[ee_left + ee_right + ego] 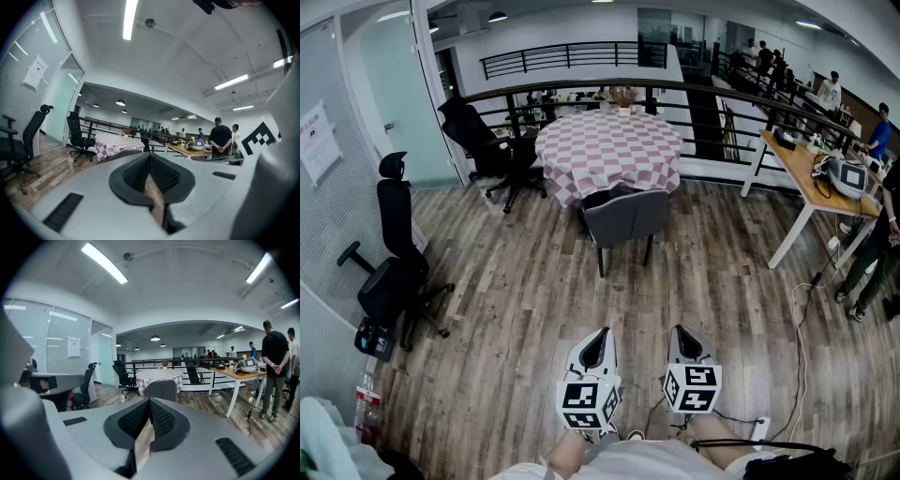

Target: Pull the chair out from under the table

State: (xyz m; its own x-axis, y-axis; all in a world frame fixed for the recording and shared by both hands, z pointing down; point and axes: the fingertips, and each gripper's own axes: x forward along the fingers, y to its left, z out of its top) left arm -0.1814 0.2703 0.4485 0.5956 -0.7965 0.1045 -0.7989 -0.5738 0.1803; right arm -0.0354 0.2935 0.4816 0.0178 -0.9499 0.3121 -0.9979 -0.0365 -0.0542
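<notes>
Both the left gripper [599,337] and right gripper [680,332] have jaws clenched empty, chair [627,216] well ahead.

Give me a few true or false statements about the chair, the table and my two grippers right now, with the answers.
1. The grey chair stands pushed in at the round table with the checked cloth. True.
2. The left gripper grips the chair's backrest. False: it is shut on nothing, well short of the chair.
3. The right gripper has its jaws wide apart. False: its jaws are together, with nothing between them.
4. A black office chair stands by the left wall. True.
</notes>
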